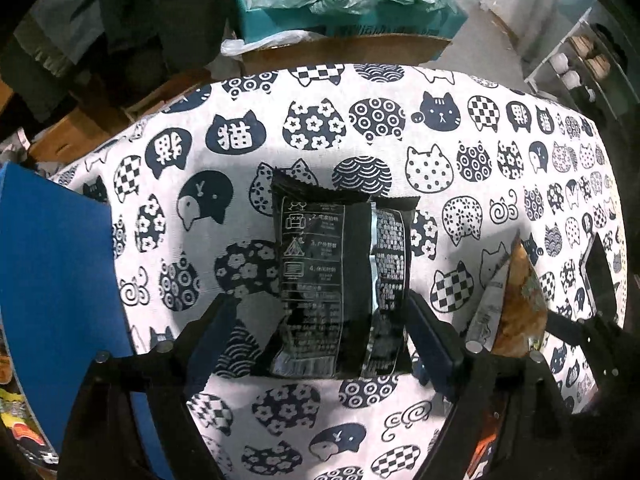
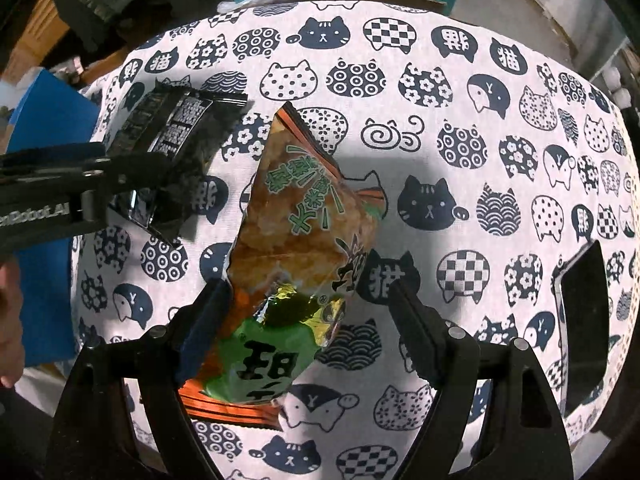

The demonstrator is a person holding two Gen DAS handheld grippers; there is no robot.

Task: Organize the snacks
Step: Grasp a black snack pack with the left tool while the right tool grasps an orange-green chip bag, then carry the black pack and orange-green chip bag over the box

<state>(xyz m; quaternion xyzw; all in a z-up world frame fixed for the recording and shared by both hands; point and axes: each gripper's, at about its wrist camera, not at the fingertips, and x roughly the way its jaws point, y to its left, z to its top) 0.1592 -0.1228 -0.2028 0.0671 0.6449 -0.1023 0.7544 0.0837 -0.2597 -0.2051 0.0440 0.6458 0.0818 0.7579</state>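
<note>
A black snack packet (image 1: pixel 340 264) with white print lies between the fingers of my left gripper (image 1: pixel 320 304) over the cat-print cloth (image 1: pixel 440 128). The right finger (image 1: pixel 424 328) is at the packet's edge and the left finger stands apart from it, so the jaws are open. In the right wrist view the same packet (image 2: pixel 176 128) sits tilted at the left gripper's tip. A green and orange snack bag (image 2: pixel 296 240) lies between the fingers of my right gripper (image 2: pixel 308 296). Its left finger (image 2: pixel 208 320) touches the bag, while cloth shows between the bag and the right finger.
A blue box (image 1: pixel 52 280) stands at the cloth's left edge. A flat black device (image 2: pixel 584 320) lies at the right. Beyond the far edge are a teal box (image 1: pixel 280 24) stuffed with plastic bags, cardboard boxes, and a white rack (image 1: pixel 576 64) of jars. A person's hand (image 2: pixel 8 320) shows at left.
</note>
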